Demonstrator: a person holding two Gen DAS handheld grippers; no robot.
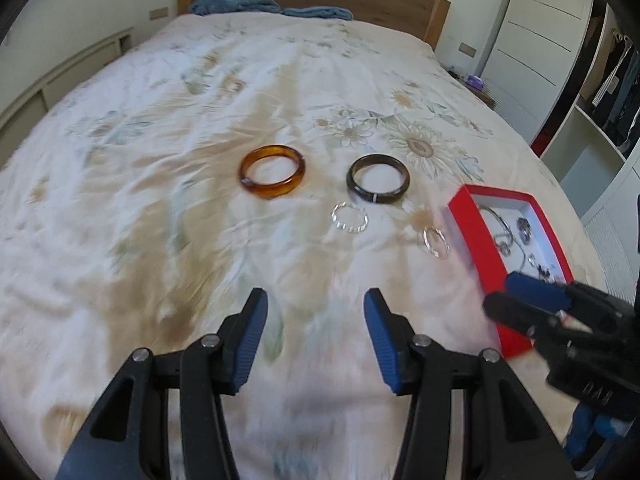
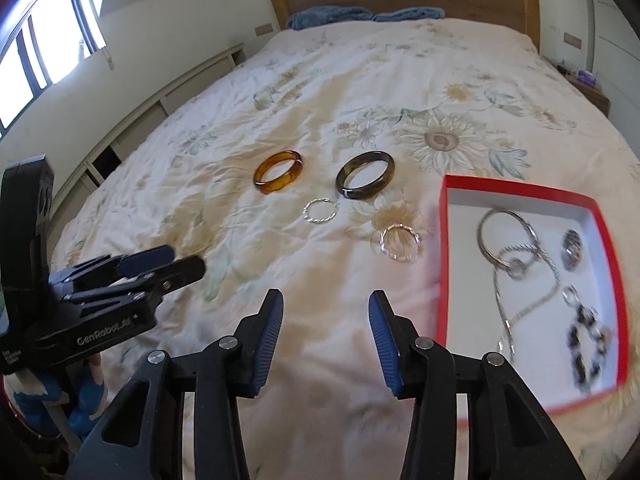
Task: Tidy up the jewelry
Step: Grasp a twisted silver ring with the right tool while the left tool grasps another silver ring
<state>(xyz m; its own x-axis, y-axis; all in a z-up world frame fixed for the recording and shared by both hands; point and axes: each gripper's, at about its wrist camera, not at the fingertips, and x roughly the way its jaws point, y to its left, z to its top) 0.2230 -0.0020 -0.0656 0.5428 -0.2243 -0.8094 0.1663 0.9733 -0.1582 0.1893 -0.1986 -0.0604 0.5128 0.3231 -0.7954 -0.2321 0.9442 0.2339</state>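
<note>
Four loose rings are being shown on a soft bedspread (image 2: 200,200) left of the red box (image 2: 443,264). Nearest, both grippers, left (image 1: 316,304) and right (image 2: 326,306), are being held apart, empty, touching nothing. Two thin silver bangles (image 2: 319,211) (image 2: 399,243), judged light and slippery, are best pinched across the wire. Beyond, the amber bangle (image 2: 279,171) and dark bangle (image 2: 365,175), judged stiff and breakable, are best clamped across one rim.

Bright daylight from window (image 2: 44,40) at left; soft shadows; motion blur throughout; fisheye bending, dark corners.
</note>
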